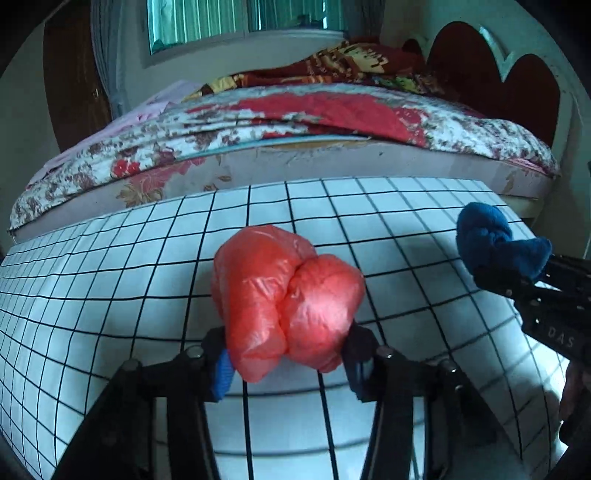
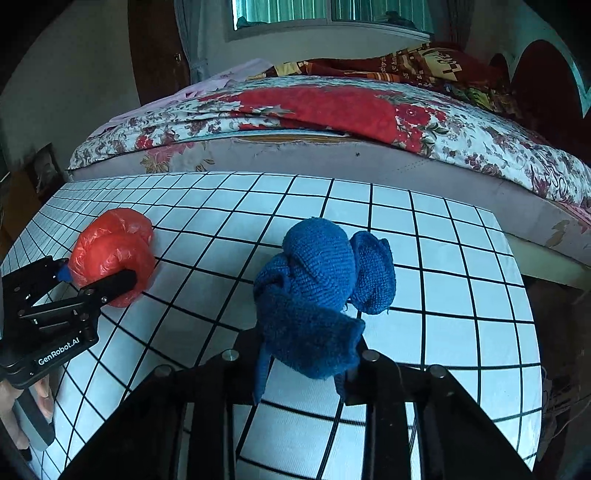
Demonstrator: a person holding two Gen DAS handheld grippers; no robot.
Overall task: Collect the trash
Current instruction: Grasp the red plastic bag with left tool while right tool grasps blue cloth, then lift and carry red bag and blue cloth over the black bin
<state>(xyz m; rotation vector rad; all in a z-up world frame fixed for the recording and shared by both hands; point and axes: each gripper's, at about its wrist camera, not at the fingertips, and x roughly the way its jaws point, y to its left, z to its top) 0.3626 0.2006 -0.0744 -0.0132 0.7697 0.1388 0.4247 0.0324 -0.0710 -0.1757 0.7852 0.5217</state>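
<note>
My left gripper (image 1: 288,354) is shut on a crumpled red plastic bag (image 1: 284,299), held over the white grid-patterned table (image 1: 110,280). The bag also shows in the right wrist view (image 2: 114,251), at the left with the left gripper (image 2: 96,280) around it. My right gripper (image 2: 306,354) is shut on a bunched blue knitted cloth (image 2: 317,295) above the table (image 2: 461,280). In the left wrist view the cloth (image 1: 487,240) and the right gripper (image 1: 506,277) show at the right edge.
A bed (image 1: 295,122) with a floral quilt and a red blanket runs along the table's far edge. A dark red headboard (image 1: 498,62) stands at the right. A window (image 2: 332,14) is behind the bed.
</note>
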